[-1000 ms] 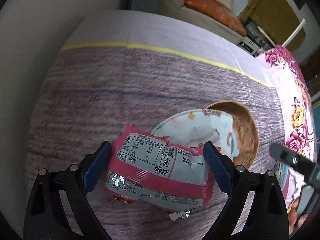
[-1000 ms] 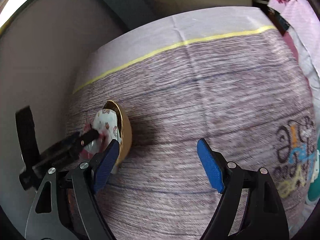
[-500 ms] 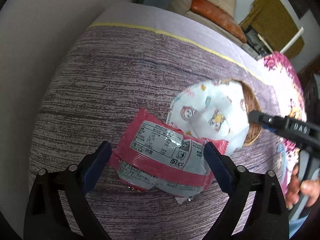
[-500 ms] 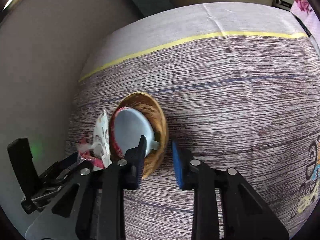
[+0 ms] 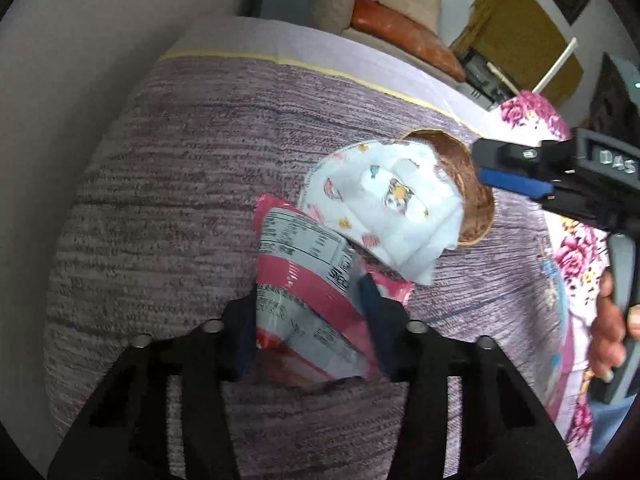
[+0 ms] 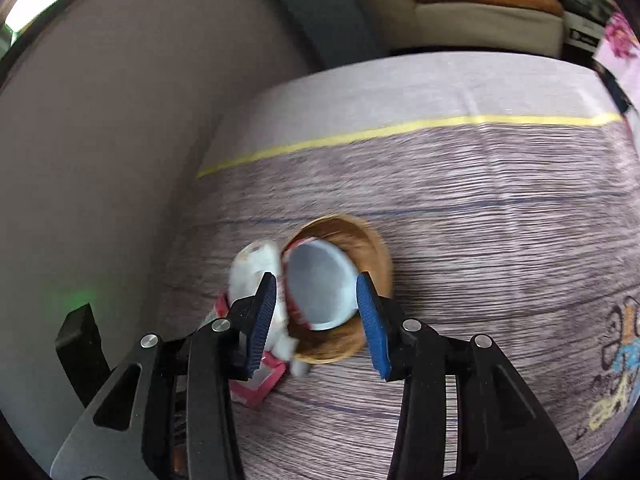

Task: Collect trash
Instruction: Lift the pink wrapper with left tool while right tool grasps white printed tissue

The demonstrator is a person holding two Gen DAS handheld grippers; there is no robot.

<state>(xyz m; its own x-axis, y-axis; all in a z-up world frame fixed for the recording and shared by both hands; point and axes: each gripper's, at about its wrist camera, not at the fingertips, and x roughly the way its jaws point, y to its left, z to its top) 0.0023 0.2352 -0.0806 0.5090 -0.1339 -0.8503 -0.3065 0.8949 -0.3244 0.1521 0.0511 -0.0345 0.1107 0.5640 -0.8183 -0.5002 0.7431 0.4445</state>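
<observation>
A pink and silver snack wrapper (image 5: 304, 276) lies on the table, bunched between the pads of my left gripper (image 5: 310, 316), whose jaws are closing and press on it. A white face mask (image 5: 384, 208) with cartoon prints lies over the wrapper's far end and the rim of a wooden bowl (image 5: 476, 200). In the right wrist view a white cup (image 6: 320, 288) lies on its side in the bowl (image 6: 360, 240). My right gripper (image 6: 318, 320) hangs over it, jaws opening, one pad on each side of the cup. I cannot see the pads touching it.
A wood-grain tablecloth (image 6: 480, 184) with a yellow stripe covers the table, and a plain wall runs along its left side. A person's hand (image 5: 608, 328) holds the right gripper over a floral cloth (image 5: 576, 256). A sofa with an orange cushion (image 5: 400, 32) stands behind the table.
My left jaws have closed in from wide open and squeezed the wrapper, which has shifted toward the mask. My right gripper has moved over the bowl, nearly shut, then reopened around the cup.
</observation>
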